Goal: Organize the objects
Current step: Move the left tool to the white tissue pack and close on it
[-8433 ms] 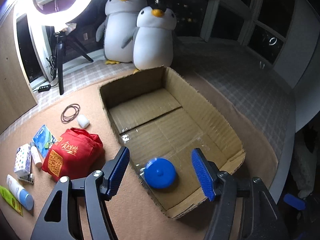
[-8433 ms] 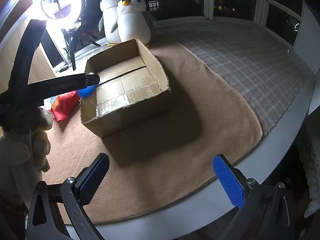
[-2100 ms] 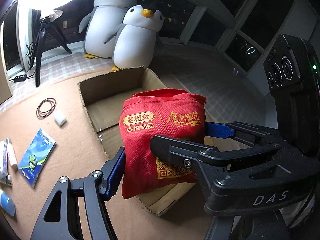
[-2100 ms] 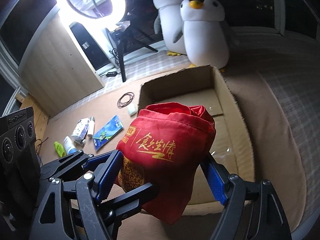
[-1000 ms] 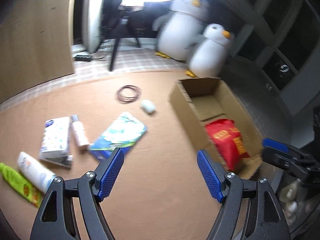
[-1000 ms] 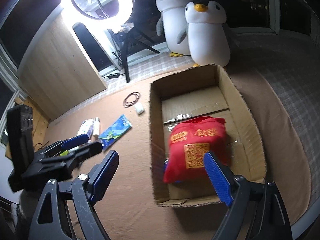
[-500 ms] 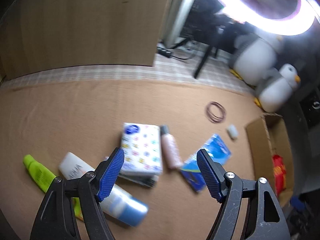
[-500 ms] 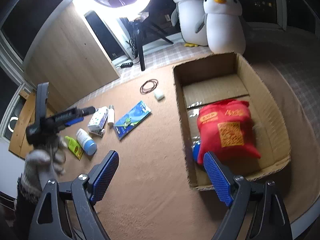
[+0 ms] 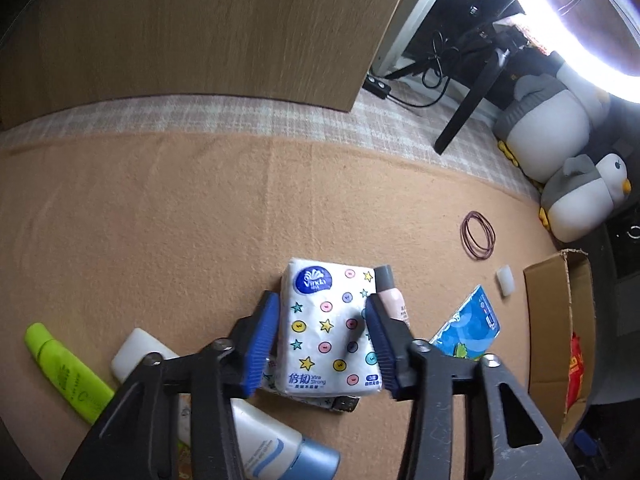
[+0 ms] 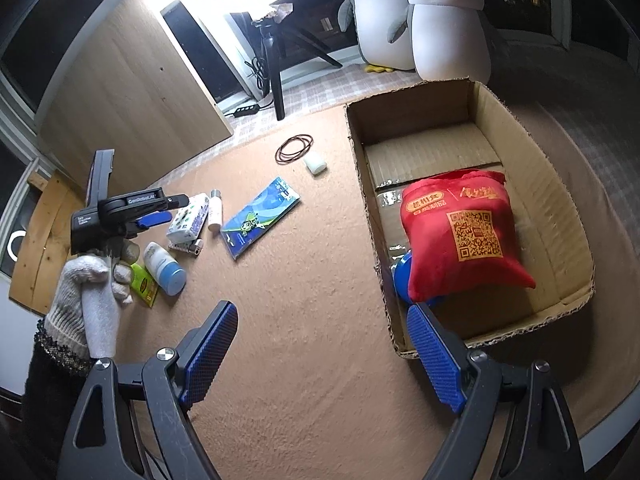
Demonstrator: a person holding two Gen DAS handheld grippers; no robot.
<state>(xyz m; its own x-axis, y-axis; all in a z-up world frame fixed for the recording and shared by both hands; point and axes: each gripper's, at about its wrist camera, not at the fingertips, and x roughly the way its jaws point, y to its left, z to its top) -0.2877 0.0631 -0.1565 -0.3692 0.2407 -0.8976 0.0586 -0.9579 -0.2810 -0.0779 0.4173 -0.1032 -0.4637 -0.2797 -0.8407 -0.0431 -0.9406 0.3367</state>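
so the tan blanket point(image 10: 304, 320) carries everything: cardboard box point(image 10: 560, 184) at right, blue packet point(image 10: 260, 216) mid-frame, hair ties point(image 10: 294, 148) and a small white case point(image 10: 315, 164) above it, tissue pack point(image 9: 332, 328), pink bottle point(image 9: 390, 296), white tube point(image 9: 256, 436) and green tube point(image 9: 68, 372) at left

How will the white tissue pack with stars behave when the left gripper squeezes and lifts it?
The tissue pack looks soft and plastic-wrapped, so it will probably dent under the left gripper and feel light. The film may be a little slippery. It lies flat, so rolling seems unlikely.
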